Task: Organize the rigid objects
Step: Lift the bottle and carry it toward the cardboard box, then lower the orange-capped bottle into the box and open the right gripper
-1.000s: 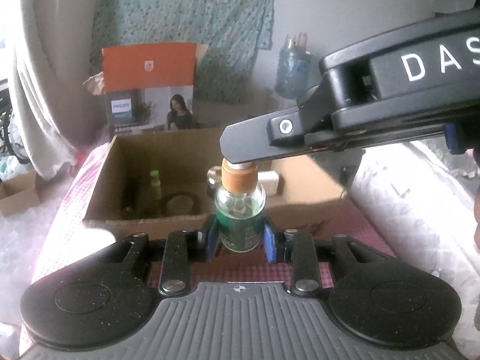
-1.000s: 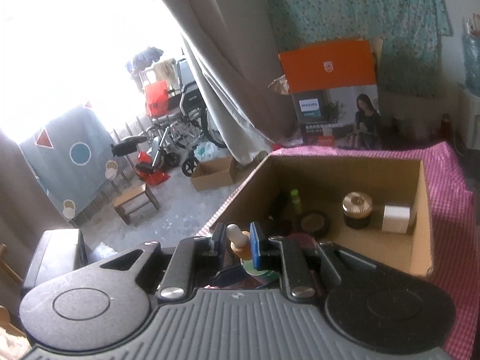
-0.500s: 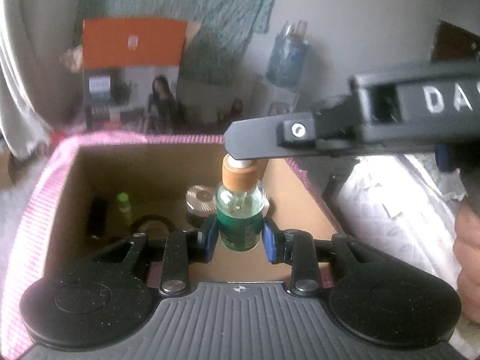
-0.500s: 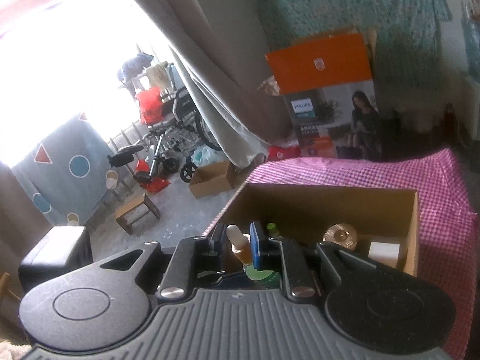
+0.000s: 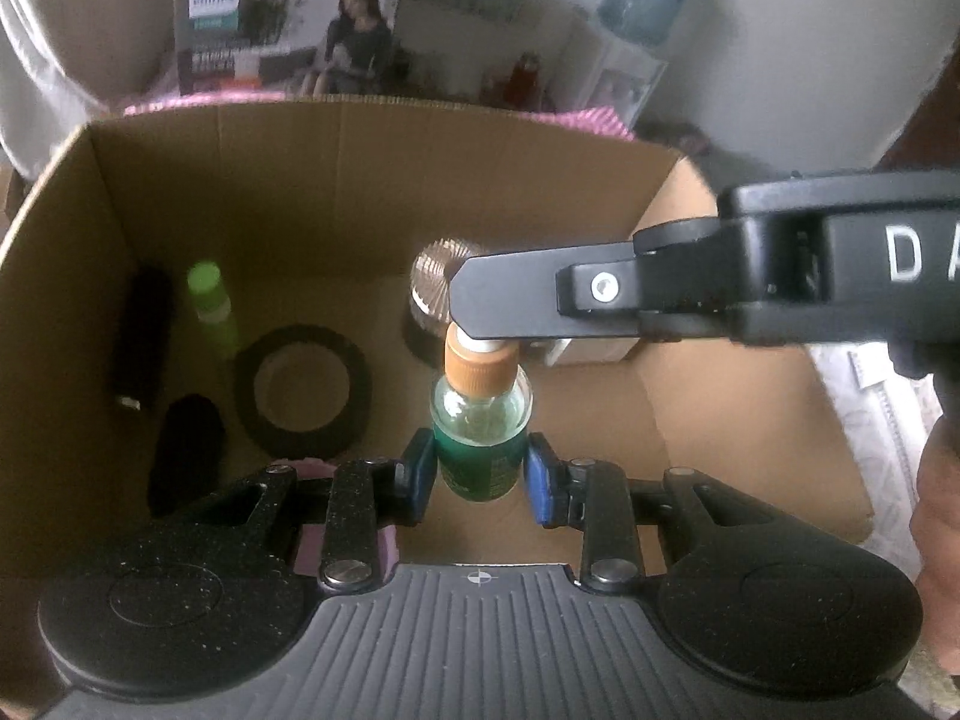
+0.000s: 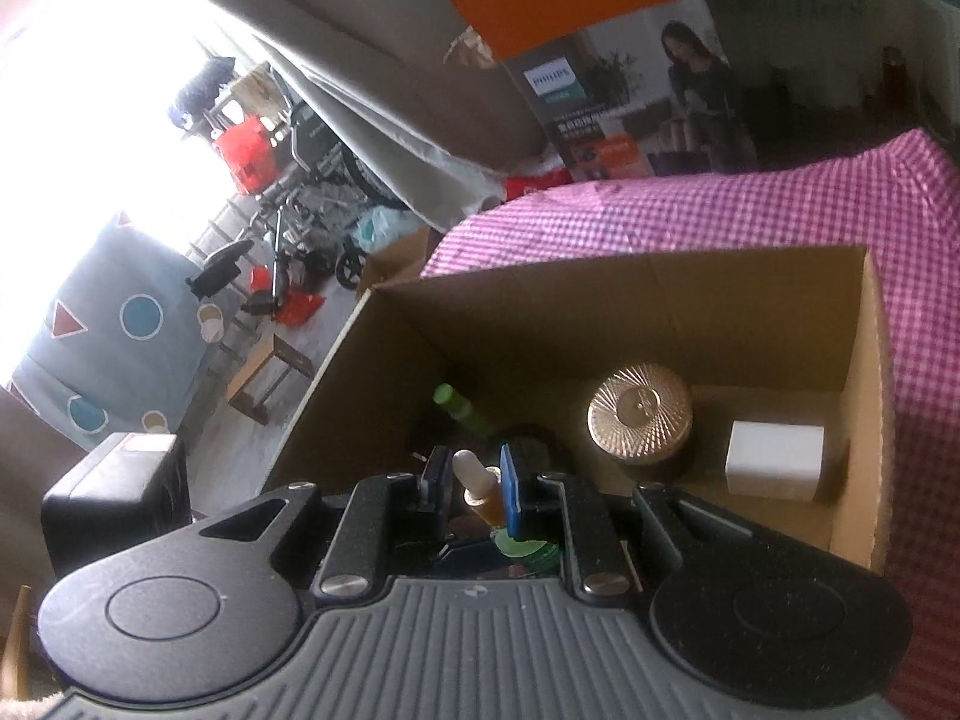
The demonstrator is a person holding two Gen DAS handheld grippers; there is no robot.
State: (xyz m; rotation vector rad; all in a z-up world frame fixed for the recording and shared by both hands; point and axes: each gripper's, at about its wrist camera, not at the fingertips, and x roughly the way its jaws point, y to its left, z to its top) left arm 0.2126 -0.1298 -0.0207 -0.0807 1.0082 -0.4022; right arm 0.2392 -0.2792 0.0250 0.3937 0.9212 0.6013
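Note:
A small glass bottle (image 5: 480,438) of green liquid with an orange collar hangs upright over the open cardboard box (image 5: 360,180). My left gripper (image 5: 480,474) is shut on the bottle's body, one blue pad on each side. My right gripper (image 5: 474,330) reaches in from the right and covers the bottle's top. In the right wrist view my right gripper (image 6: 474,483) is shut on the white dropper bulb (image 6: 465,471), with the orange collar (image 6: 489,507) just below it. The box (image 6: 660,312) lies under both grippers.
On the box floor lie a black ring (image 5: 300,390), a green tube (image 5: 210,300), two dark tubes (image 5: 144,336), a gold-lidded jar (image 6: 639,414) and a white block (image 6: 774,459). The box sits on a pink checked cloth (image 6: 780,204). A hand (image 5: 936,510) shows at the right edge.
Both grippers have carried the bottle forward and down, from in front of the box to above its inside. The grips look unchanged.

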